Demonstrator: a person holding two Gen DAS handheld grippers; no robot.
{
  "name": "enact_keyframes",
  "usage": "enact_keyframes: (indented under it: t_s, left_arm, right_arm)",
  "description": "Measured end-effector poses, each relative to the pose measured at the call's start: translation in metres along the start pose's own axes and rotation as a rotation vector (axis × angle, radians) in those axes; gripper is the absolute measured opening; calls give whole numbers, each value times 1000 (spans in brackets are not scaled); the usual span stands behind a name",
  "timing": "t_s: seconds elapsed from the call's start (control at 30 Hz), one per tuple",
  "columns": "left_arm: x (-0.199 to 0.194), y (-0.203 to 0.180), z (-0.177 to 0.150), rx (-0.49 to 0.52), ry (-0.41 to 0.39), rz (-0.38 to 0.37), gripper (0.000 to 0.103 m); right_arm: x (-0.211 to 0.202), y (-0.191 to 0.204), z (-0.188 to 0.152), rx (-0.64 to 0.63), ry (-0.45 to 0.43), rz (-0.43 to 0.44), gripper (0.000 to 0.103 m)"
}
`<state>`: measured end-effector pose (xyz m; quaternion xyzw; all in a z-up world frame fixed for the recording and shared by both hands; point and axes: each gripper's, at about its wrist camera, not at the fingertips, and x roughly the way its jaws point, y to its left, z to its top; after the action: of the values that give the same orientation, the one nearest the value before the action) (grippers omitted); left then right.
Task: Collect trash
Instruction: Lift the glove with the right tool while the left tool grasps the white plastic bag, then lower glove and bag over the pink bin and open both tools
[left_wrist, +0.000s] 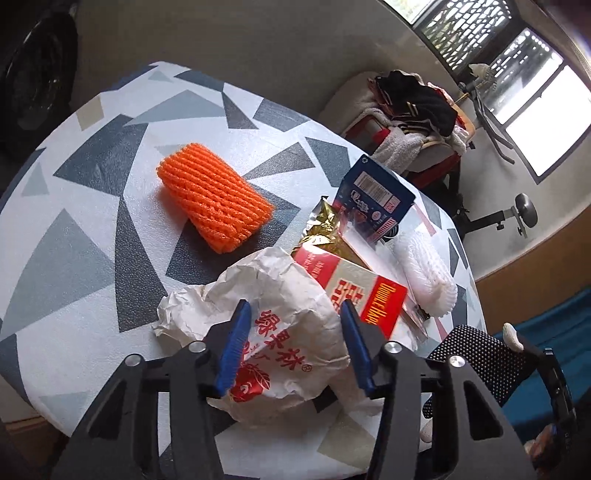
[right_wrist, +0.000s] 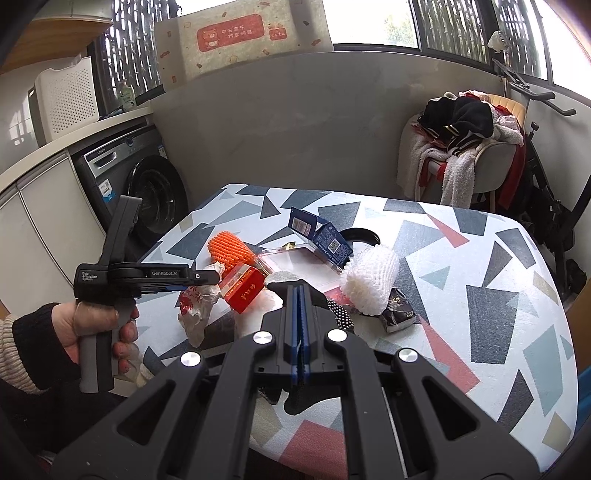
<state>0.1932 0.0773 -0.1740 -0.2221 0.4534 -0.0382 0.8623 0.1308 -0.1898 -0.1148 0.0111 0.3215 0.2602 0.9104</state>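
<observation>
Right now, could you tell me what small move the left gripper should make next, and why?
Probably close the left gripper: its open blue fingers already straddle the crumpled white paper bag on the table, so it looks ready to be pinched.

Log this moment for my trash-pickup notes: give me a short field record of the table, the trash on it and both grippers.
surface: patterned table
left hand-held gripper: open, straddling the crumpled paper bag
right hand-held gripper: shut, nothing visibly between the fingers
trash near bag: red box, orange foam net, white foam net, blue carton, dark wrapper
collected so far: cannot tell
</observation>
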Motion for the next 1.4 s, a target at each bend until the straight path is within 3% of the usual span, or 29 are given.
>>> enact_keyframes:
  t_s: [0.07, 0.53, 0.93, 1.2, 1.3, 1.37, 1.4]
  left_arm:
    - [-17, -4, -5, 48, -30, 0, 32]
    - [-101, -33, -43, 236, -106, -93, 26]
    - [-130, -61, -116, 340, -60, -147, 26]
    - [-117, -68, -165, 395, 34, -180, 27]
    - [-113, -72, -176, 417, 60, -178, 34]
    - [-112, -74, -180, 436, 64, -173, 58]
    - [-114, -74, -180, 439, 58, -171, 62]
  right_arm:
    - [-2, 1, 0, -1, -2, 4, 6]
    - [-34, 25, -7, -20, -35, 24, 6]
    - [-78, 48, -28, -50, -52, 27, 6]
    - [-96, 53, -55, -44, -25, 23, 6]
    - [-96, 54, -64, -36, -4, 22, 6]
    - [-94, 54, -70, -23, 12, 25, 6]
    - [-93, 55, -73, -17, 21, 29, 6]
